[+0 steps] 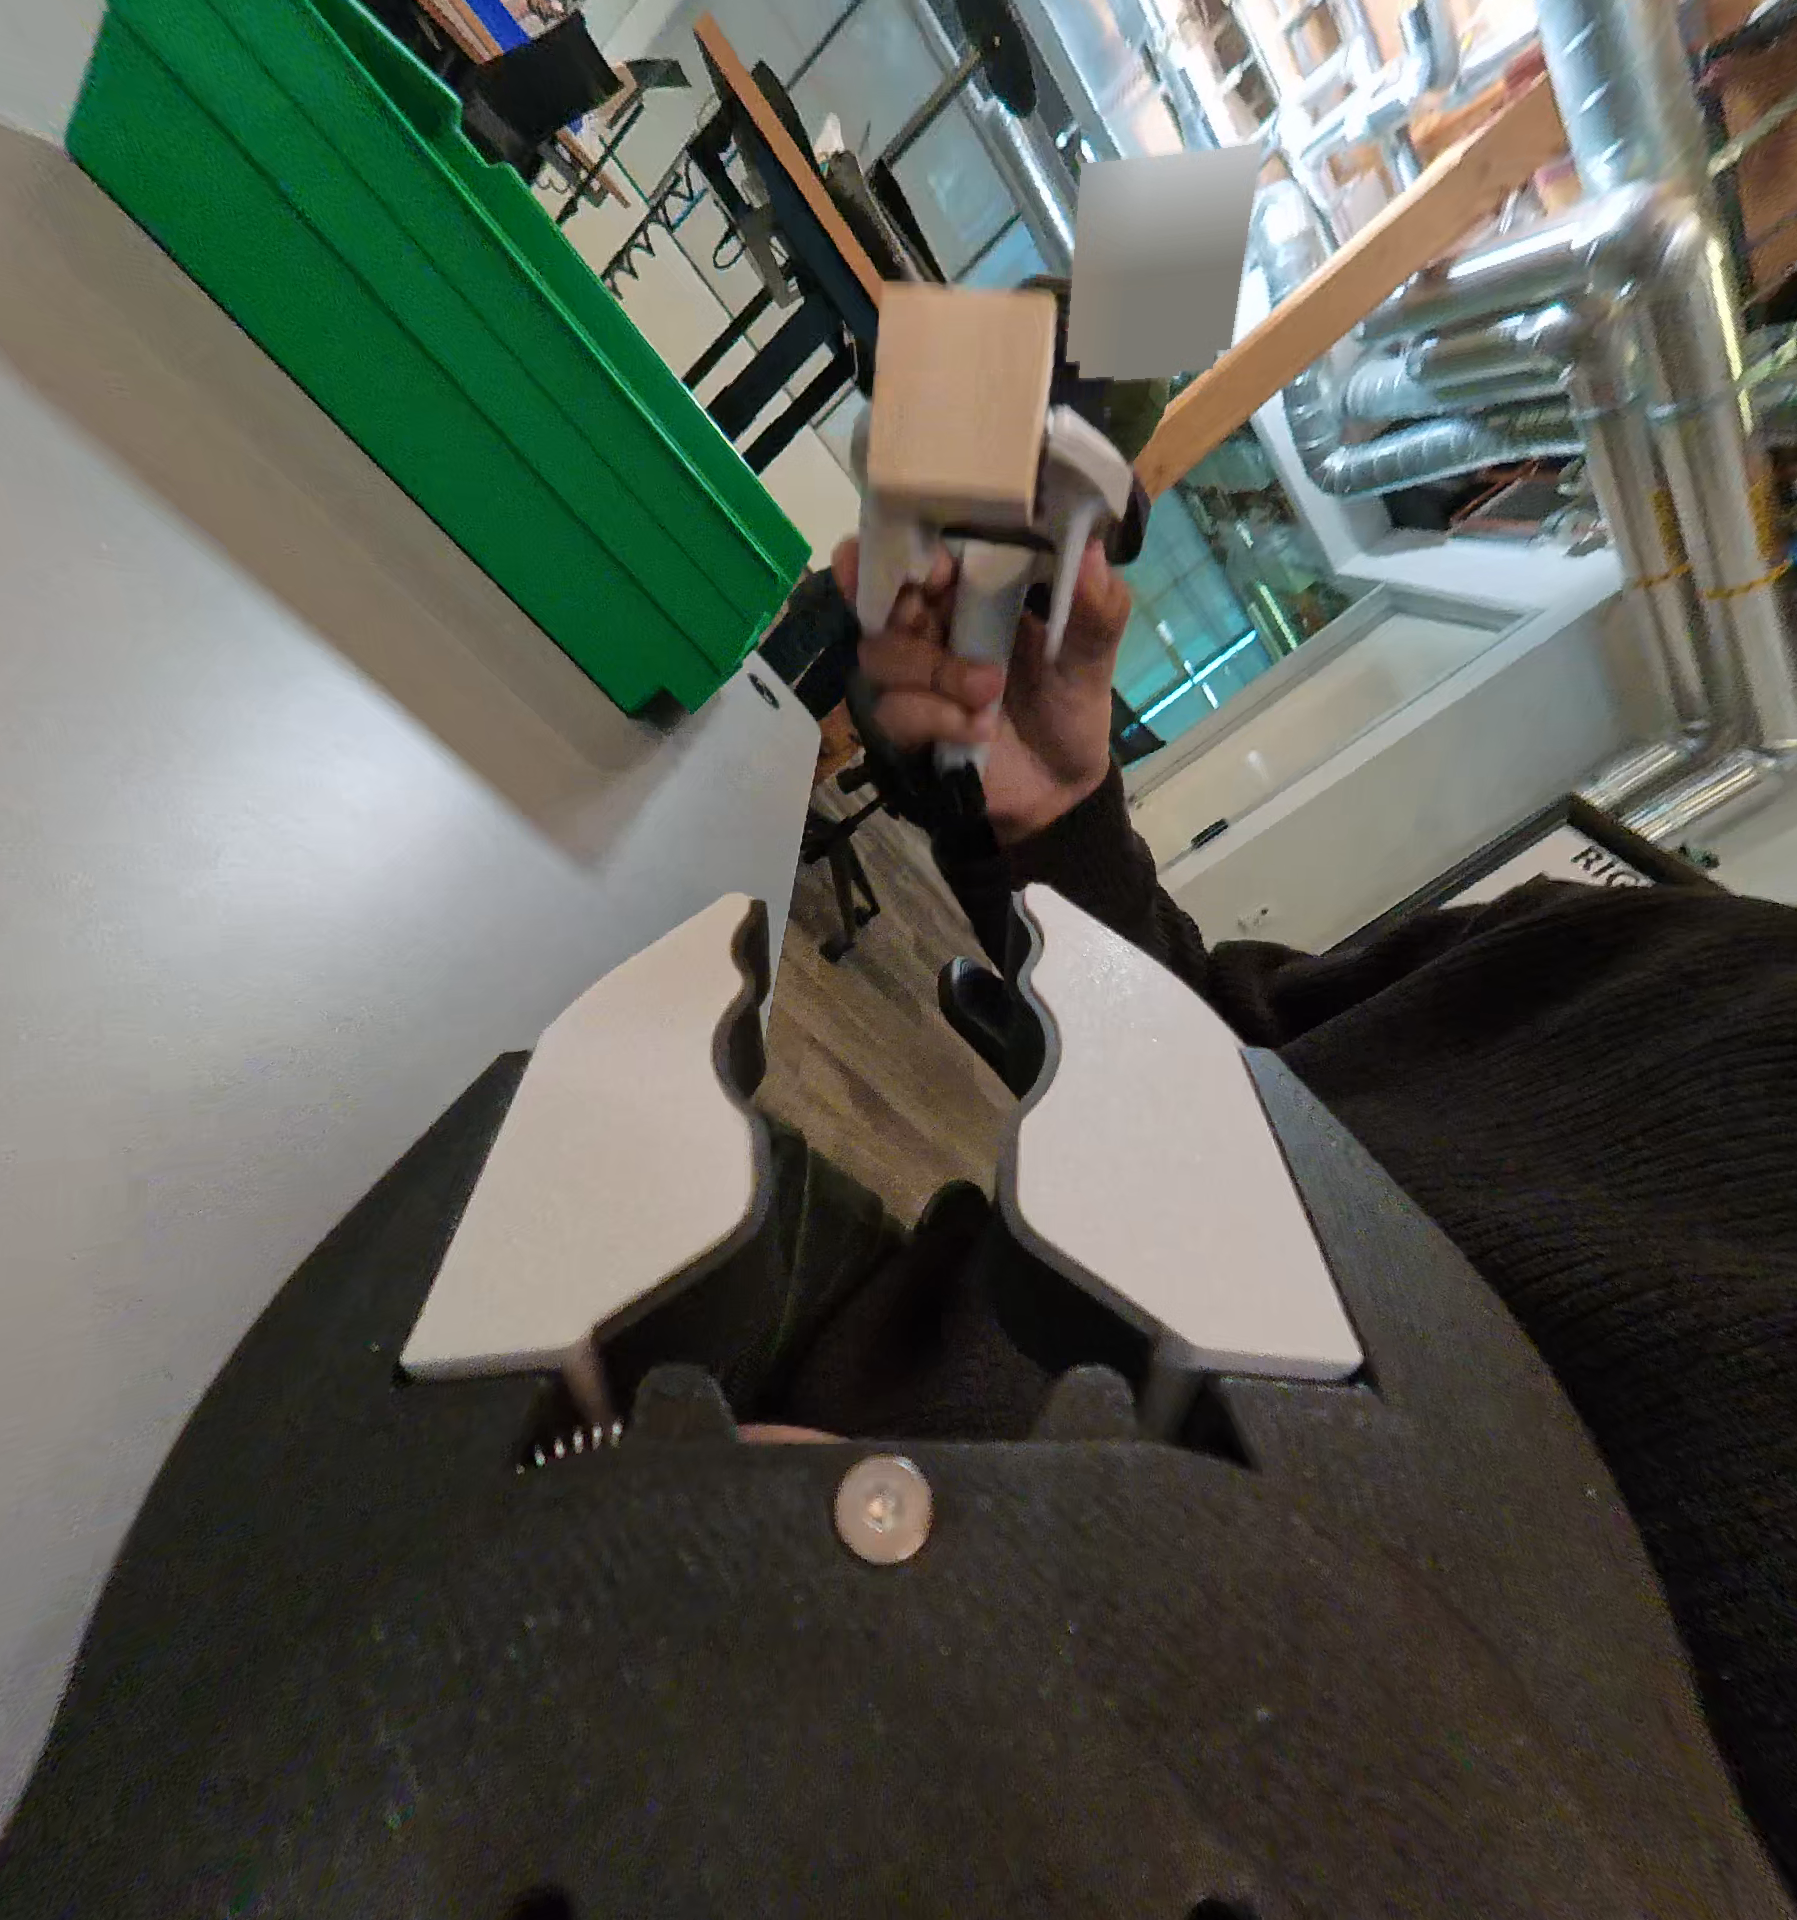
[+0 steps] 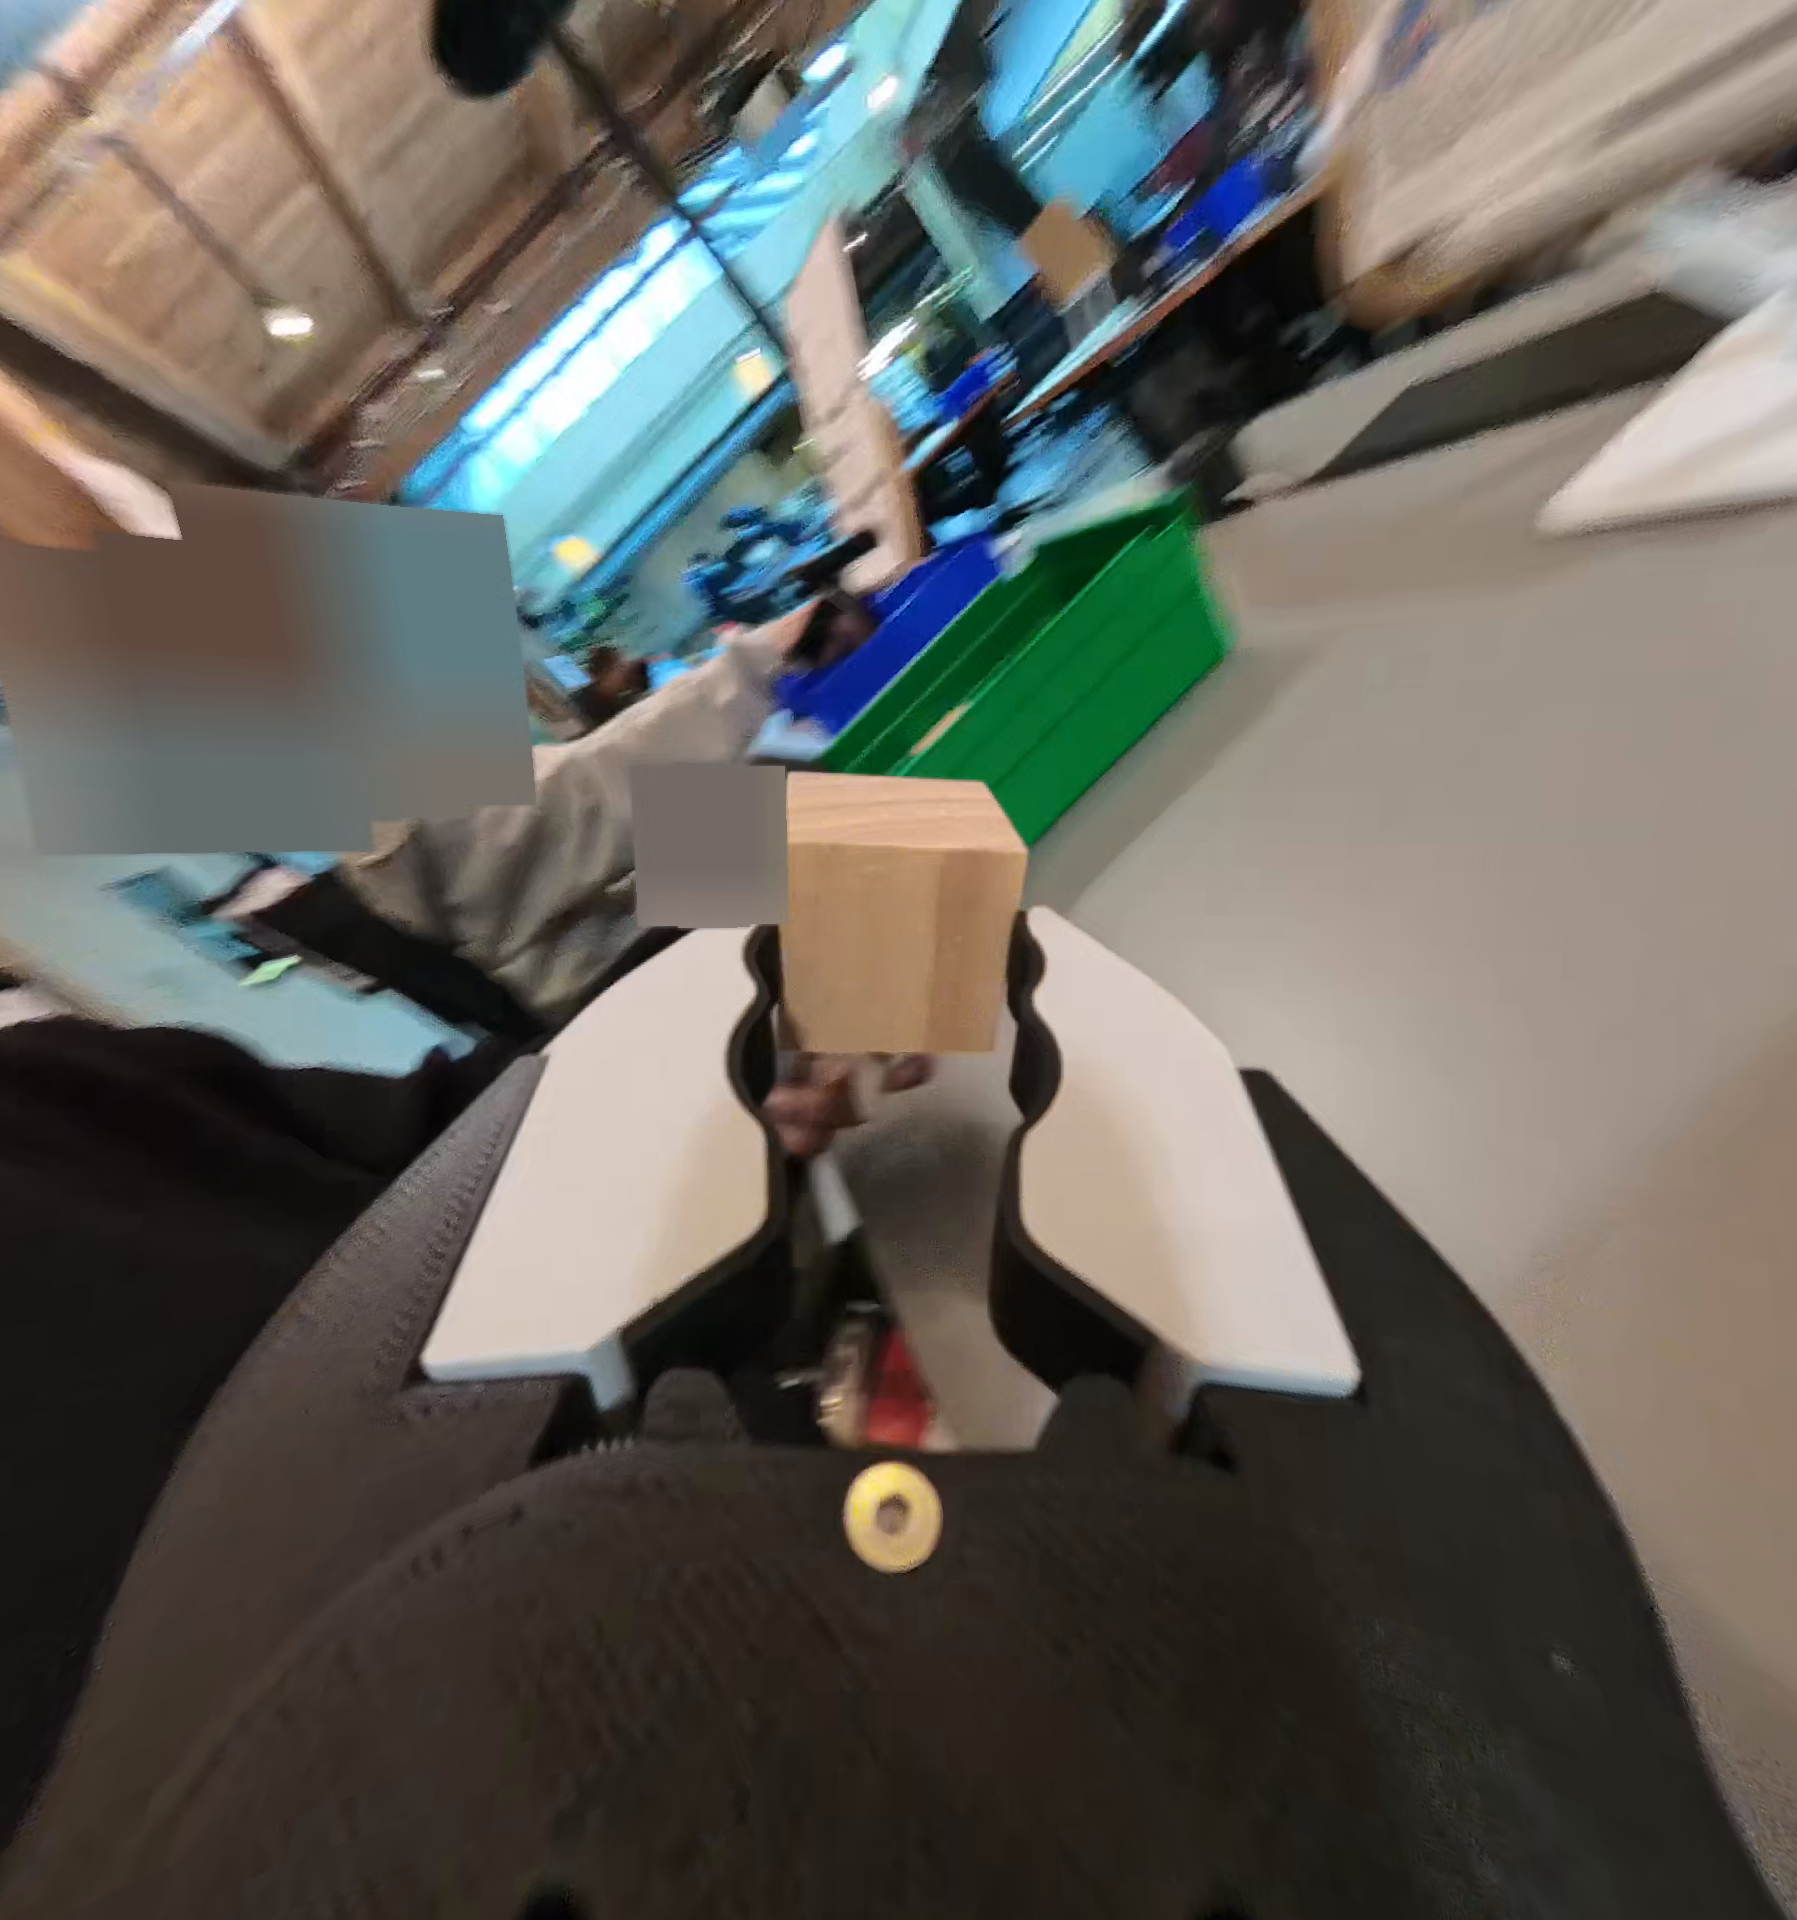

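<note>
One wooden block (image 2: 899, 925) is clamped between the tips of the right gripper (image 2: 894, 987), held up in the air well above the white desk (image 2: 1496, 831); it is in no container. The left gripper (image 1: 889, 997) hangs parted and empty, pointed at the other gripper. On the desk stands a green crate (image 2: 1070, 665); a pale edge shows inside, its contents otherwise unclear.

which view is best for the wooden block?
Right wrist view: the wooden block sits close and sharp, clamped between the right gripper fingers, two faces clear. Left wrist view shows the same block farther off, held up in that gripper in front of the empty, open left gripper, near the green bin.
</note>
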{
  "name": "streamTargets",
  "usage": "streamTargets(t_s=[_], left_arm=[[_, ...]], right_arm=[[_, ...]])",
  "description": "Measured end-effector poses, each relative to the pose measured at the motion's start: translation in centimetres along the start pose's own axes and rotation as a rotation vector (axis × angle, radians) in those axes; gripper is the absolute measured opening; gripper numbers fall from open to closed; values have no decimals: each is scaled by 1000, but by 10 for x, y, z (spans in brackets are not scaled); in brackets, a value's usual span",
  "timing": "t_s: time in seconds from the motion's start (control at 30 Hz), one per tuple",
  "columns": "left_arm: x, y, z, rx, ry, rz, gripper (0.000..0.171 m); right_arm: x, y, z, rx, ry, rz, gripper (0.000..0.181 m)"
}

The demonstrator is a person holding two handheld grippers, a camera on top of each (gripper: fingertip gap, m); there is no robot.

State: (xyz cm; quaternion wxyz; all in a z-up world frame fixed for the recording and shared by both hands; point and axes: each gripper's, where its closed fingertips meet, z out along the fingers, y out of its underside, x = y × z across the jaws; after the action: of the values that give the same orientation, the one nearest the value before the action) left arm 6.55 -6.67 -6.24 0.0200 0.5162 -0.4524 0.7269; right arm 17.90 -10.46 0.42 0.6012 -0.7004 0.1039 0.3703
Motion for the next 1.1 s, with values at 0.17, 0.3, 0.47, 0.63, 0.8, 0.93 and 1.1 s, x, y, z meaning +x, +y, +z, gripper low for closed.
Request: streamTargets(t_s=[0.17, 0.3, 0.47, 0.63, 0.8, 0.93, 1.1], left_arm=[[-1, 4, 4, -24, 1, -4, 44], [0, 14, 8, -73, -7, 21, 44], [-2, 19, 11, -105, -24, 38, 44], [1, 19, 9, -102, -6, 23, 44], [3, 17, 6, -89, 18, -15, 44], [4, 14, 6, -72, 40, -63, 44], [4, 14, 5, -68, 45, -79, 44]], right_arm=[[91, -83, -100, -60, 529, -220, 43], [185, -89, -165, -337, 880, -92, 43], [254, -54, -197, -662, 1078, 59, 43], [278, -37, -208, -858, 1201, 68, 43], [279, -31, -199, -871, 1202, 110, 44], [279, -33, -195, -864, 1216, 118, 44], [279, -31, -191, -873, 1252, 106, 44]])
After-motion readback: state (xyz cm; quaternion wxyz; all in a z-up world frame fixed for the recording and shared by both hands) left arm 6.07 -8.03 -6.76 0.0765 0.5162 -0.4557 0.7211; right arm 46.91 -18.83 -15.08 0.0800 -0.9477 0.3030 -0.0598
